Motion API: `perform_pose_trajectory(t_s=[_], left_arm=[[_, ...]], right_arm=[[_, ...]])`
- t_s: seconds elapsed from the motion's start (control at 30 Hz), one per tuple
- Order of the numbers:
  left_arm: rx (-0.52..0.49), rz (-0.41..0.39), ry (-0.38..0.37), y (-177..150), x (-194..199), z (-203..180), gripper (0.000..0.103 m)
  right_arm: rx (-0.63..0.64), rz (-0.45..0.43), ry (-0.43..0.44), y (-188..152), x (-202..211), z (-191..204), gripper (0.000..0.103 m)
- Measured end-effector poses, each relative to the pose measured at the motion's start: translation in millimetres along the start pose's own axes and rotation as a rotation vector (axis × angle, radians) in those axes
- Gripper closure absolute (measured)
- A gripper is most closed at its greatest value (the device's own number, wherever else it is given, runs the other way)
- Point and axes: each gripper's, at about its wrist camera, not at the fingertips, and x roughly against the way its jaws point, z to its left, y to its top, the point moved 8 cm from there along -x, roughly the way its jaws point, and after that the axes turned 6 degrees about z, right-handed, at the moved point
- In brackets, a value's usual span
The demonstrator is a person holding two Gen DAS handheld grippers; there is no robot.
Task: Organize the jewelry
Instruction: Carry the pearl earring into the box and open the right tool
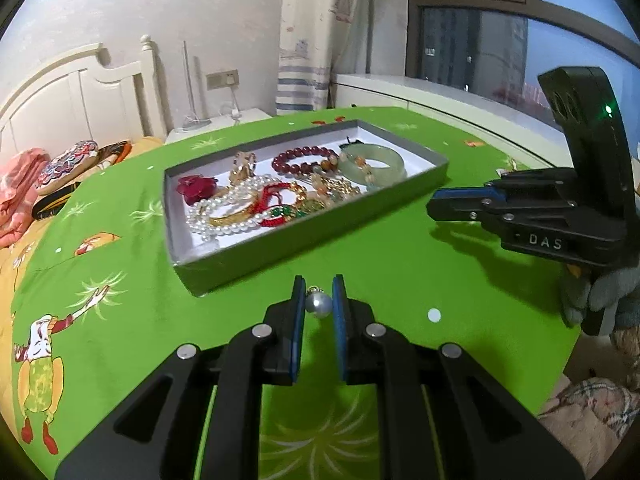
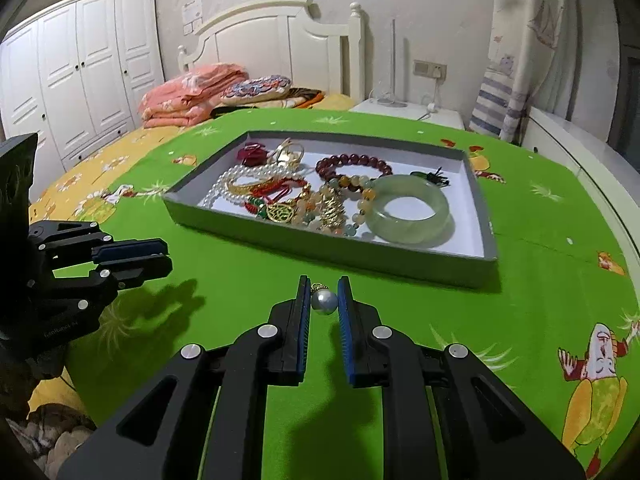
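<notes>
Left gripper (image 1: 318, 283), jaws clamping pearl (image 1: 319, 305); right gripper (image 2: 323, 282), clamping second pearl (image 2: 324, 303) (tray (image 1: 304, 237) rim ahead)

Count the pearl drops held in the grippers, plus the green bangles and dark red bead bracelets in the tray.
Pearl drops: 2, one pearl drop in the left gripper, a second pearl drop in the right gripper
green bangle: 1, in the tray
dark red bead bracelet: 1, in the tray
Total: 4
</notes>
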Motion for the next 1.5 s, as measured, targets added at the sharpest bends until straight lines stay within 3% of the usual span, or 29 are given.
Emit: perform_pose_trajectory(t_s=[0.4, 0.73, 1.5], left_arm=[[0.025, 0.001, 0.042, 10, 0, 4, 0.089], [0.04, -0.004, 0.166, 48, -11, 16, 0.089], [0.232, 0.046, 0.245, 86, -52, 53, 0.089]], right_arm=[[-0.013, -0.014, 0.029, 7, 0, 9, 0.087], [-0.007, -0.049, 0.016, 43, -3, 14, 0.087], [-0.074, -0.071, 0.008, 77, -40, 8, 0.087]])
